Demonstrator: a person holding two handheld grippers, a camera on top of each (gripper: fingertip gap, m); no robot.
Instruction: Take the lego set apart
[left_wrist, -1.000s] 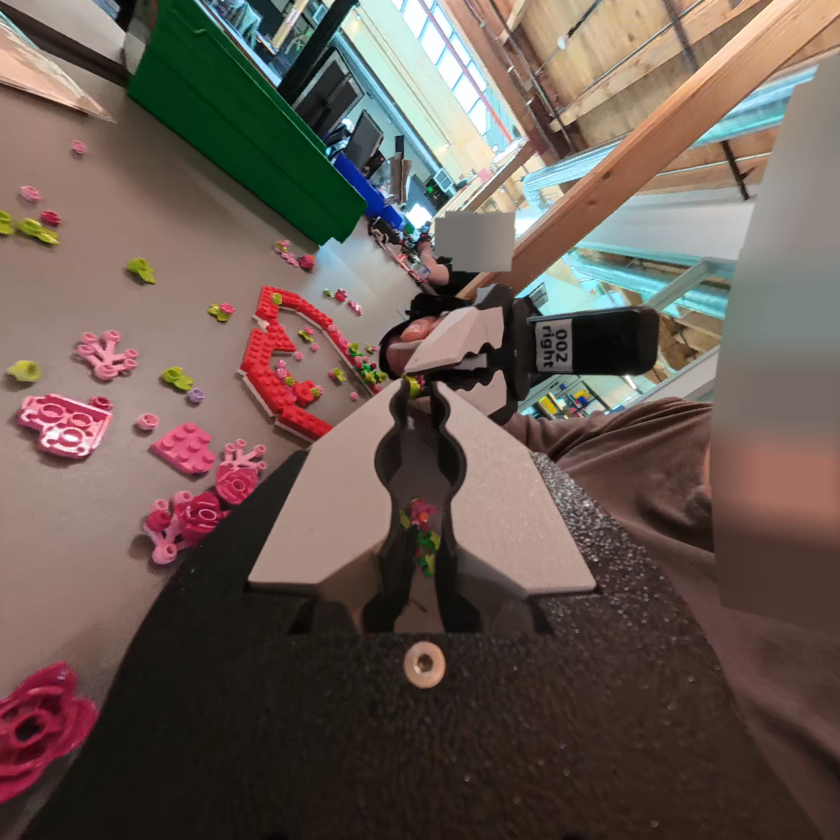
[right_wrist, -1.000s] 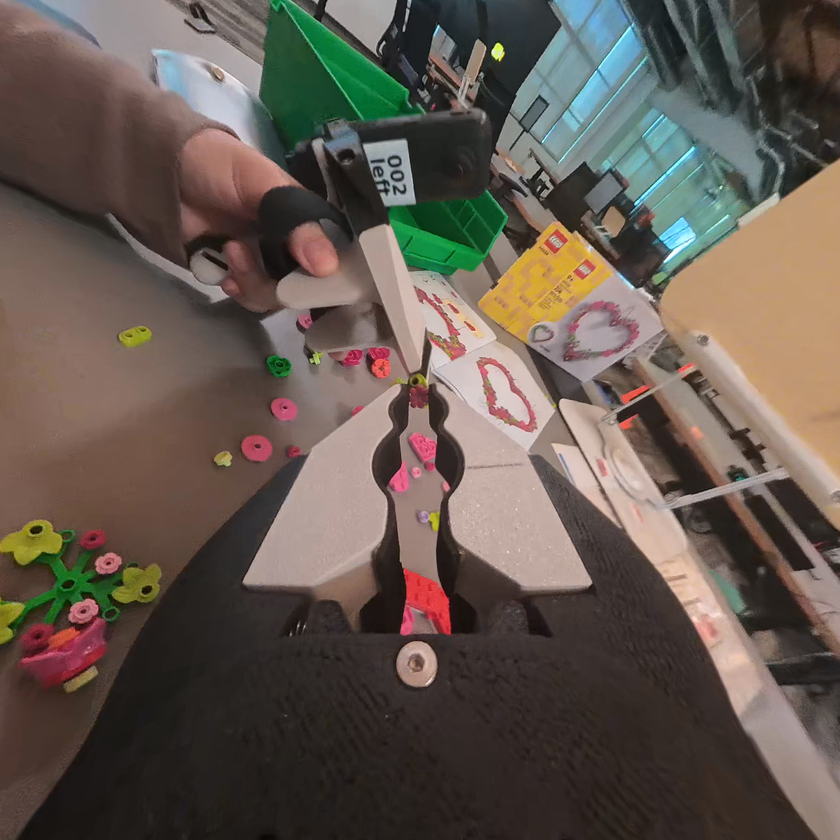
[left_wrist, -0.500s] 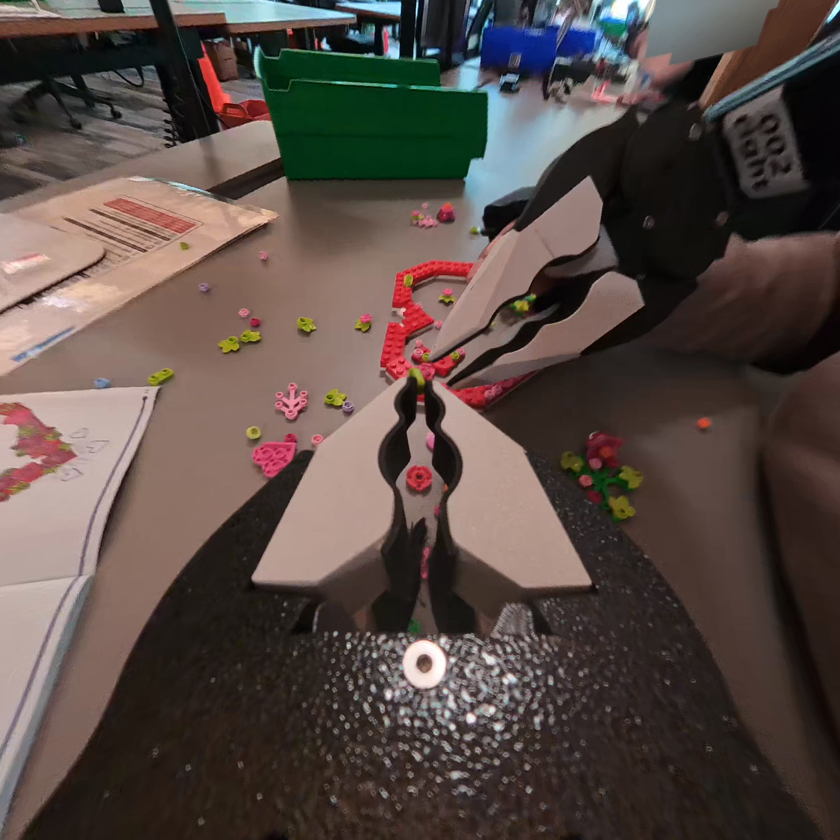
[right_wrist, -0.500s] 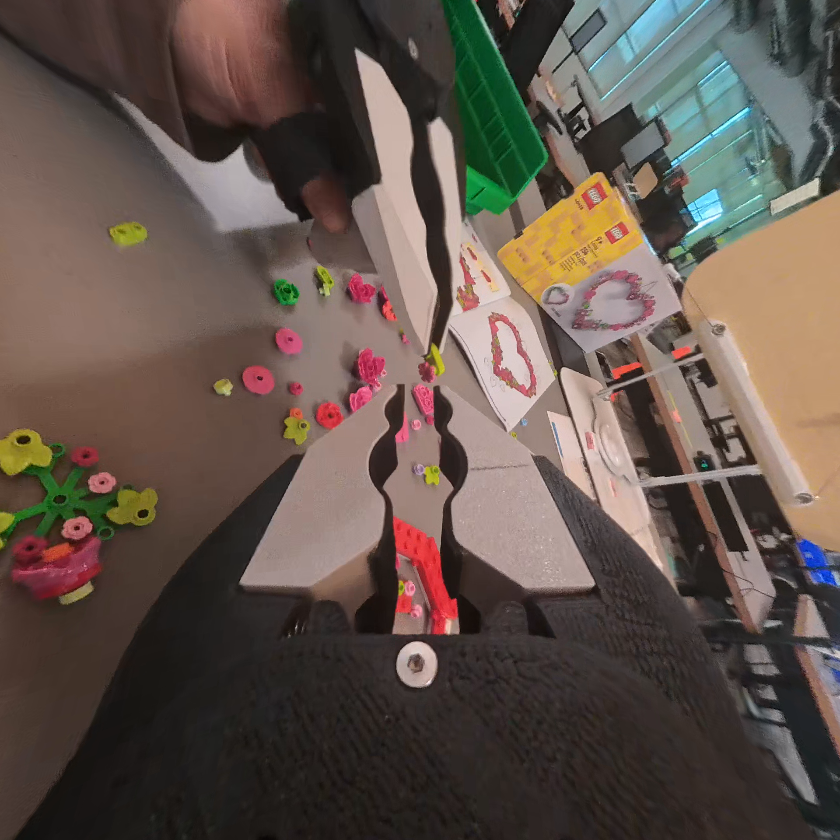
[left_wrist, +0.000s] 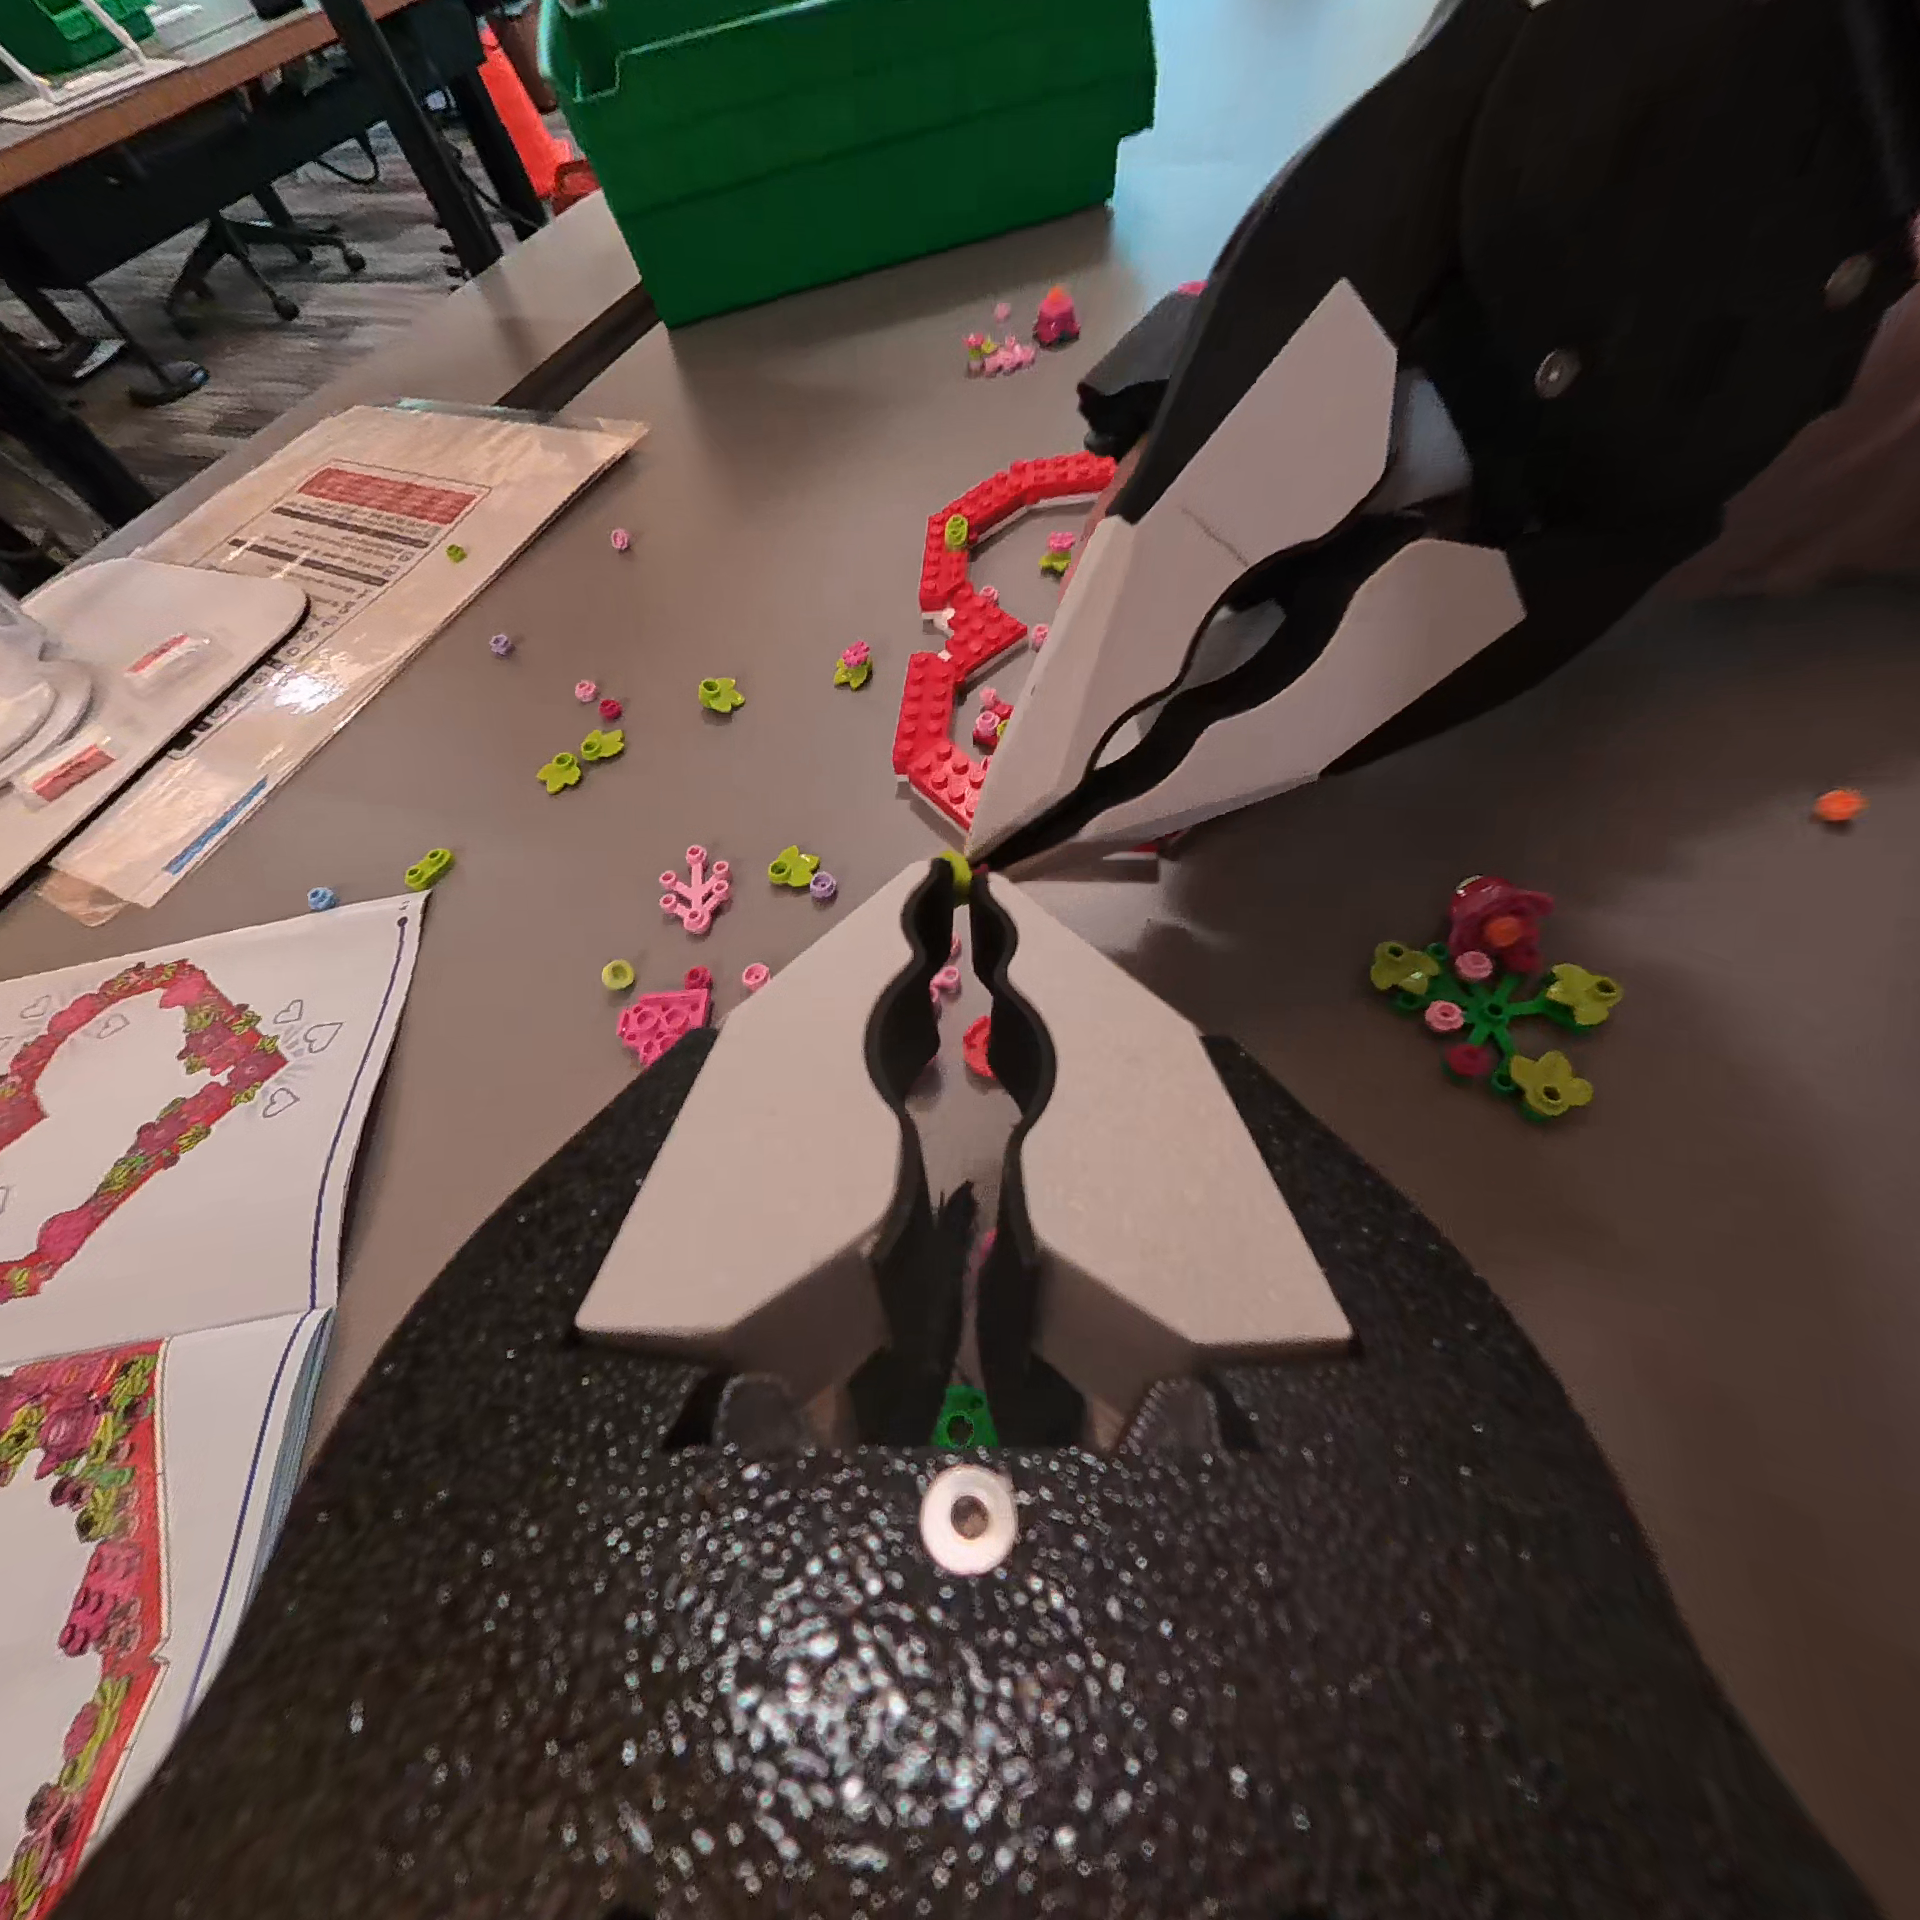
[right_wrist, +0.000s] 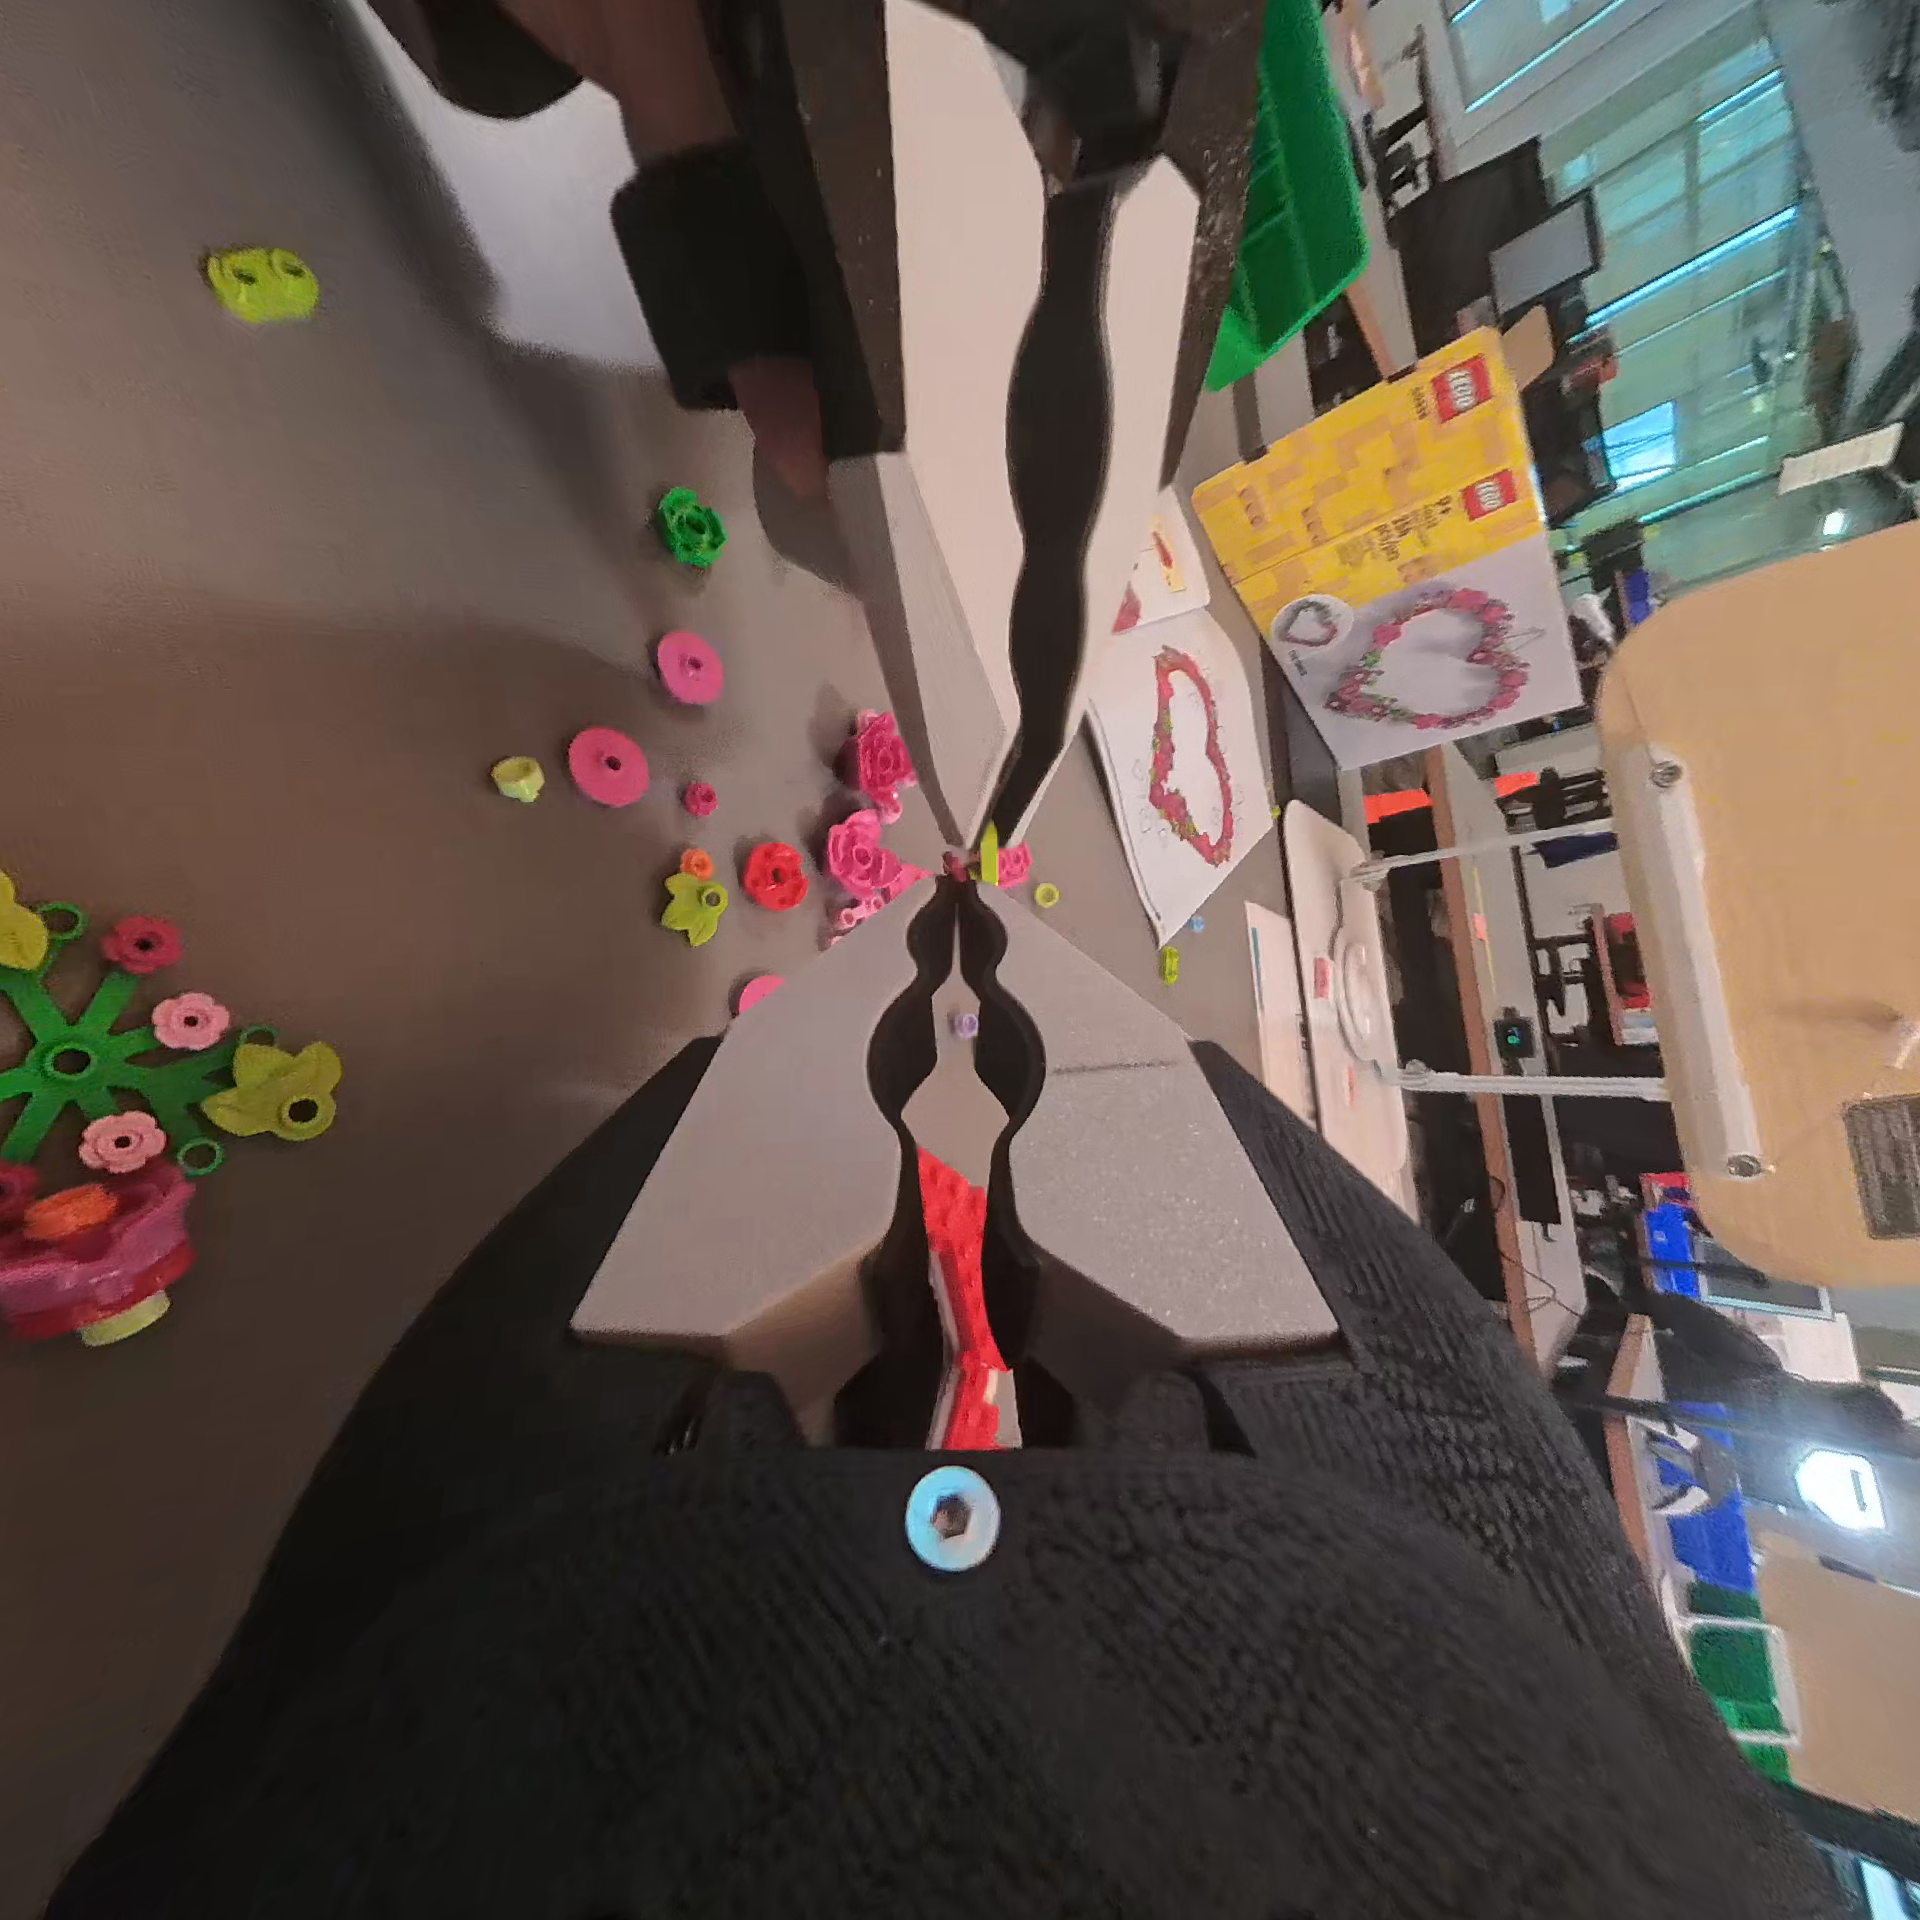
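Observation:
My left gripper (left_wrist: 954, 881) is shut on a small lime leaf piece (left_wrist: 954, 869) at its fingertips. My right gripper (right_wrist: 956, 871) is shut on a tiny dark pink flower stud (right_wrist: 950, 860) that sits against the leaf (right_wrist: 988, 850). The two grippers meet tip to tip just above the table. The right gripper (left_wrist: 982, 831) comes in from the upper right in the left wrist view. The left gripper (right_wrist: 992, 821) comes down from above in the right wrist view. The red heart frame (left_wrist: 951, 634) lies just behind the tips and also shows in the right wrist view (right_wrist: 961, 1236).
A green stem cluster with flowers (left_wrist: 1486, 1013) lies to the right and shows in the right wrist view (right_wrist: 104, 1070). Loose pink and lime pieces (left_wrist: 694, 888) are scattered about. An open instruction booklet (left_wrist: 156, 1091) lies left, a green bin (left_wrist: 852, 135) behind, a yellow box (right_wrist: 1382, 499) beyond.
Both grippers have swung down from pointing up at the room to just over the table. The right jaws stood slightly apart half a second ago and are now closed on the stud.

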